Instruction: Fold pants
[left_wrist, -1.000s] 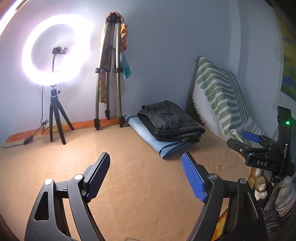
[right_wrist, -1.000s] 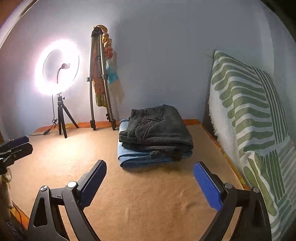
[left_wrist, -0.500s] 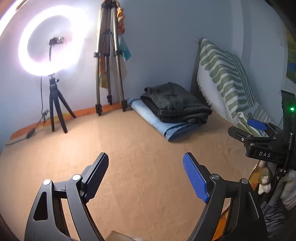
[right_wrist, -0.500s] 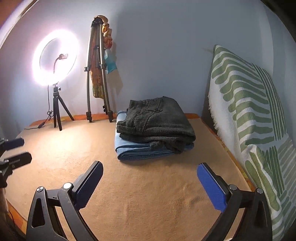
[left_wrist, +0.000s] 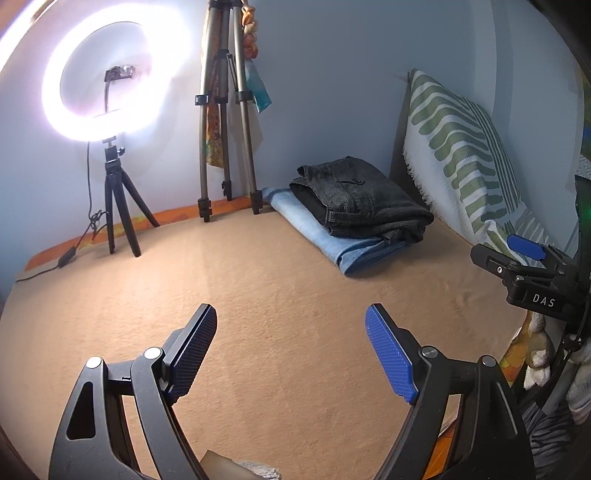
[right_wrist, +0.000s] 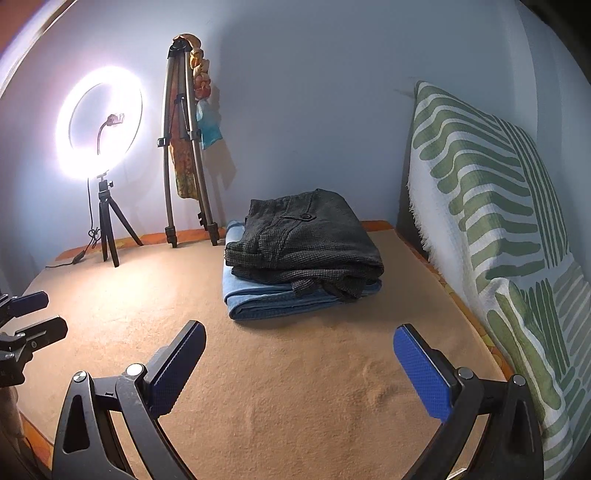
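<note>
Left gripper (left_wrist: 291, 349) wide apart, holding nothing, above the tan blanket (left_wrist: 280, 295). Right gripper (right_wrist: 299, 360) wide apart too, holding nothing. Folded dark pants (right_wrist: 306, 240) on folded blue jeans (right_wrist: 280, 299), far back near the wall, beside the striped pillow (right_wrist: 491, 221). Only in the left view: stuffed toys (left_wrist: 535, 354) at the right edge. Bright ring light (right_wrist: 99, 122) far left.

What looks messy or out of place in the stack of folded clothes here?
Only a small thing: the dark pants sit folded on the light blue jeans, but their front right corner bunches and droops over the jeans' edge. The stack is otherwise neat on the tan blanket. Both tools, left and right, are open and empty.
</note>
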